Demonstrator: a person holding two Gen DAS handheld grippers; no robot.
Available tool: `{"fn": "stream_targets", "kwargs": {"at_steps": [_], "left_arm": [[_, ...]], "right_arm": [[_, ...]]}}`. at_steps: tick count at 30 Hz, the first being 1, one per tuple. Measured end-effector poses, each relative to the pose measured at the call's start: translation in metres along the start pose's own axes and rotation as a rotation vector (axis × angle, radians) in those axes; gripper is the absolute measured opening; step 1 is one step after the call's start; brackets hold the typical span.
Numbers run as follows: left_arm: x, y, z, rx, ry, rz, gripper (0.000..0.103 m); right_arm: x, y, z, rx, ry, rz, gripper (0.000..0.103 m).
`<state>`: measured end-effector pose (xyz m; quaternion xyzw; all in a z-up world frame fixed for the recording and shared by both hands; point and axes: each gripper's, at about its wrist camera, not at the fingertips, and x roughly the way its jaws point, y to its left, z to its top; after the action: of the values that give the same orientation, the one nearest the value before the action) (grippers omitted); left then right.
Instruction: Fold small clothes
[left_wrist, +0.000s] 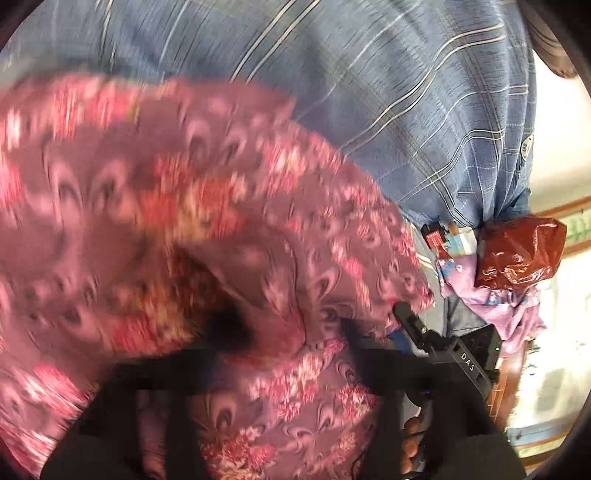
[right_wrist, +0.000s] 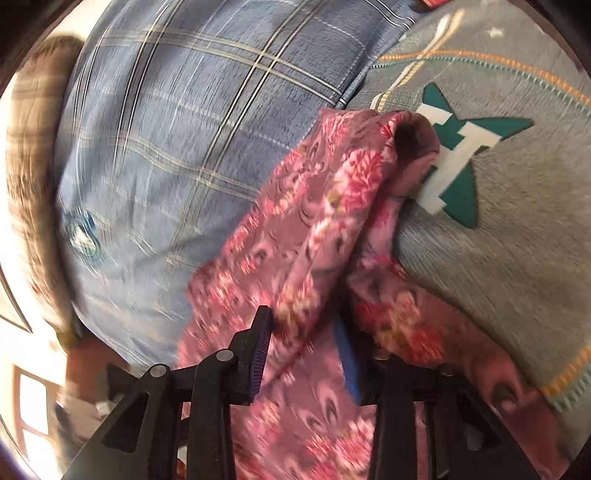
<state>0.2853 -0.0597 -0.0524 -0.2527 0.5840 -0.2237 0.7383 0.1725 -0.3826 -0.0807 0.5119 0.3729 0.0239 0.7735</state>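
Floral pink cloth (right_wrist: 314, 229) (soft, bunched) sits pinched in the right gripper (right_wrist: 306, 354).

A blue plaid bedsheet (left_wrist: 388, 110) fills the upper frame in both views. Bright daylight washes out the right edge of the left view, where a wooden frame (left_wrist: 565, 210) shows. A window (right_wrist: 33, 410) glows at lower left of the right view.

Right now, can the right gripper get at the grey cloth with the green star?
Probably not directly: the right gripper has its jaws around the pink floral garment, which lies between it and the grey cloth.
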Motion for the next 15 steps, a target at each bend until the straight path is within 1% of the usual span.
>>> {"fn": "stream_targets", "kwargs": {"at_steps": [1,2,3,4,5,7,9,10,11,13,15], "left_arm": [[-0.01,0.0,0.005,-0.019,-0.01,-0.035,0.006],[-0.019,0.001,0.006,-0.028,-0.039,-0.038,0.006],[-0.032,0.0,0.006,-0.015,-0.081,-0.016,0.006],[-0.048,-0.001,0.004,0.022,-0.136,0.026,0.006],[-0.058,0.001,-0.001,0.038,-0.166,0.054,0.006],[-0.075,0.011,-0.012,0.047,-0.215,0.096,0.006],[-0.085,0.028,-0.026,0.037,-0.259,0.14,0.006],[-0.087,0.039,-0.033,0.031,-0.279,0.17,0.006],[-0.085,0.046,-0.036,0.025,-0.284,0.183,0.006],[-0.081,0.058,-0.04,0.01,-0.287,0.198,0.006],[-0.082,0.063,-0.042,0.014,-0.296,0.199,0.006]], "right_arm": [[0.001,0.003,0.001,0.008,0.005,0.043,0.006],[-0.004,0.012,0.0,0.014,0.001,0.123,0.006],[-0.008,0.018,-0.002,0.003,-0.007,0.164,0.006],[-0.012,0.026,-0.005,-0.016,-0.003,0.199,0.005],[-0.013,0.034,-0.012,-0.029,0.022,0.239,0.005],[-0.009,0.035,-0.029,-0.035,0.087,0.277,0.007],[0.004,0.03,-0.049,-0.061,0.163,0.248,0.009],[0.012,0.024,-0.06,-0.073,0.198,0.218,0.01],[0.017,0.021,-0.066,-0.08,0.217,0.204,0.01],[0.025,0.011,-0.079,-0.092,0.264,0.144,0.012],[0.02,0.01,-0.083,-0.11,0.272,0.128,0.014]]}}
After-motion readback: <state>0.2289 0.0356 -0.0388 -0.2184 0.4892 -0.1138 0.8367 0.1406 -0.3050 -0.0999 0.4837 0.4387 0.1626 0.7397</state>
